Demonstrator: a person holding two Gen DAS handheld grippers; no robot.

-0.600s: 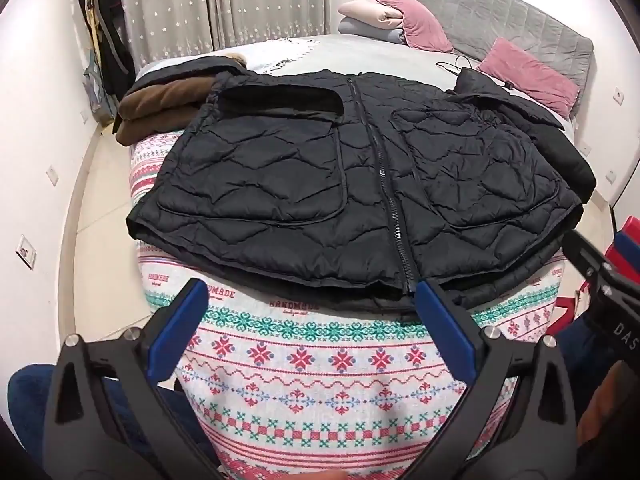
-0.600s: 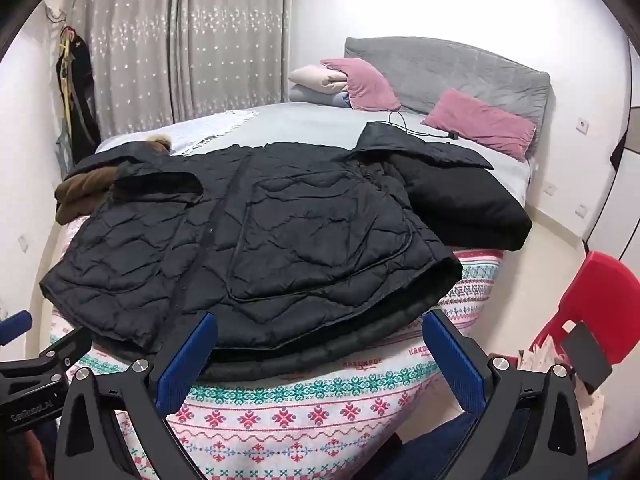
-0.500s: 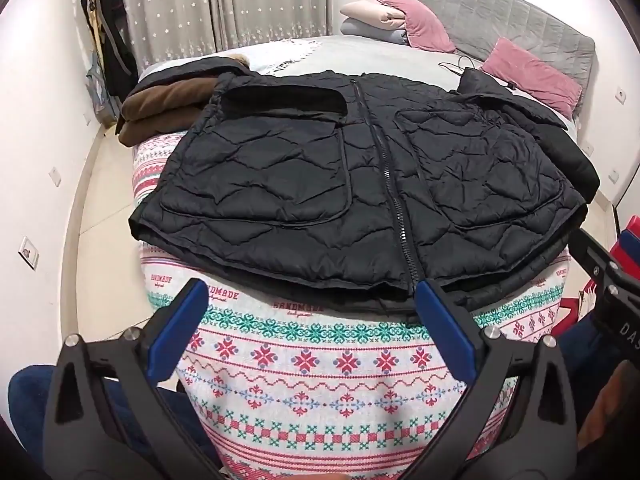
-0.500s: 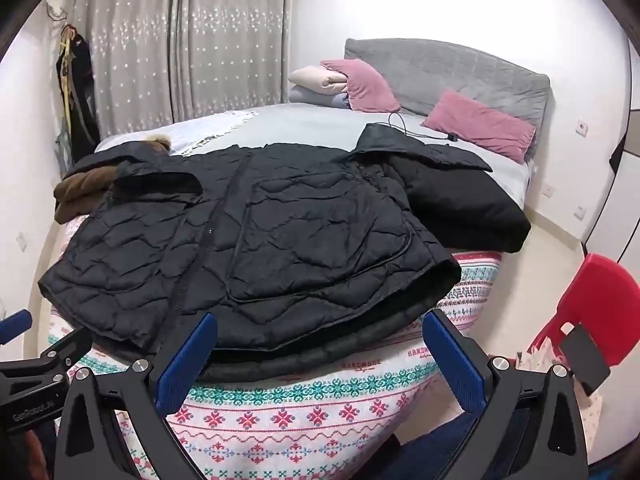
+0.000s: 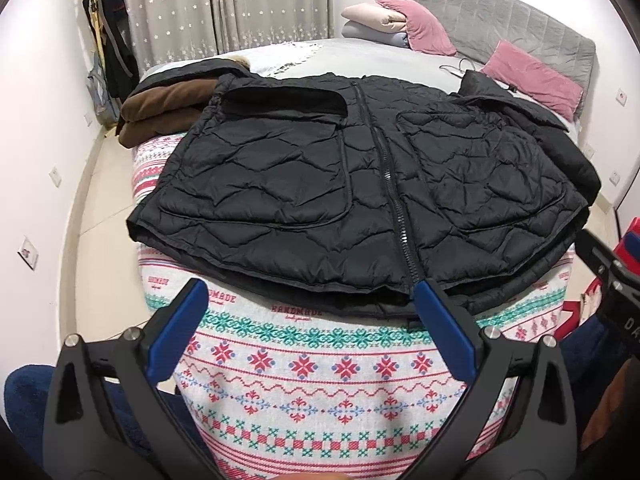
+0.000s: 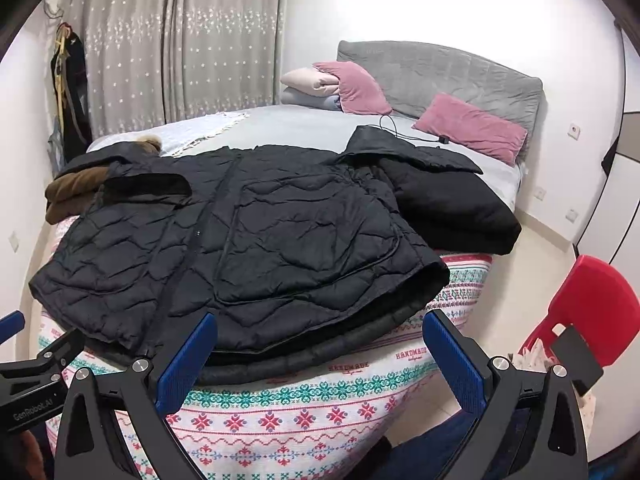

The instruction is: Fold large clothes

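Note:
A black quilted jacket lies flat, zipped, on the foot of the bed, hem toward me; it also shows in the right wrist view. A second black garment lies partly under its right side. My left gripper is open and empty, just short of the hem near the zip's lower end. My right gripper is open and empty, over the hem at the jacket's right half. The left gripper's body shows at the left edge of the right wrist view.
A patterned red, green and white blanket covers the bed's foot. Folded brown clothes lie at the left. Pink pillows and a cable lie by the grey headboard. A red chair stands on the right.
Both grippers have drifted slightly; the jacket sits a touch lower and closer in the left wrist view. Both stay open and the jacket has not moved.

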